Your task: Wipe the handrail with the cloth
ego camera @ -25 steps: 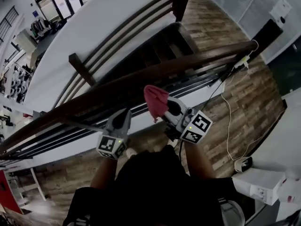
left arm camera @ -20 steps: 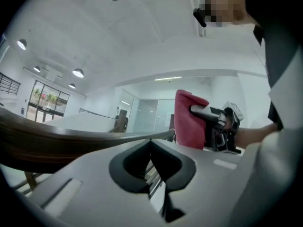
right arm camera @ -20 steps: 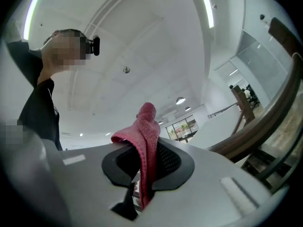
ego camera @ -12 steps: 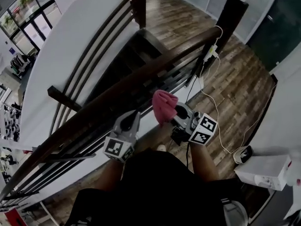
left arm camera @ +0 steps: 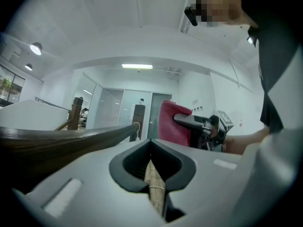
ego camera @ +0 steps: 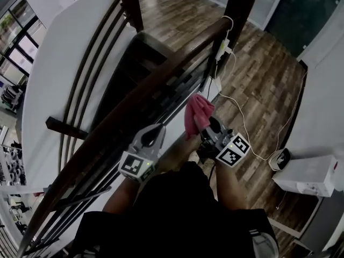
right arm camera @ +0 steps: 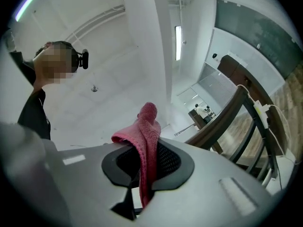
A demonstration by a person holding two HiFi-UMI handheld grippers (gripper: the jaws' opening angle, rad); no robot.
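A dark wooden handrail point(ego camera: 134, 98) runs diagonally above a stairwell, from lower left to a post at the upper right. My right gripper point(ego camera: 207, 123) is shut on a pink cloth point(ego camera: 196, 113), held just on the near side of the rail. The right gripper view shows the pink cloth point(right arm camera: 144, 141) pinched between the jaws and sticking up, with the handrail point(right arm camera: 227, 117) to the right. My left gripper point(ego camera: 152, 135) sits close to the rail, jaws together and empty. In the left gripper view the handrail point(left arm camera: 66, 138) passes left of the left gripper point(left arm camera: 151, 167), with the cloth point(left arm camera: 173, 122) beyond.
Below the rail, dark stairs point(ego camera: 134, 63) drop away behind balusters. A white wall panel point(ego camera: 59, 74) flanks the far side. A white cable point(ego camera: 239, 122) trails over the wood floor point(ego camera: 258, 85) to a small device point(ego camera: 279, 158). A white box point(ego camera: 306, 176) stands at the right.
The head view has swung, so the rail now runs more steeply. Both grippers stay close to the rail, and the cloth remains held in the right gripper.
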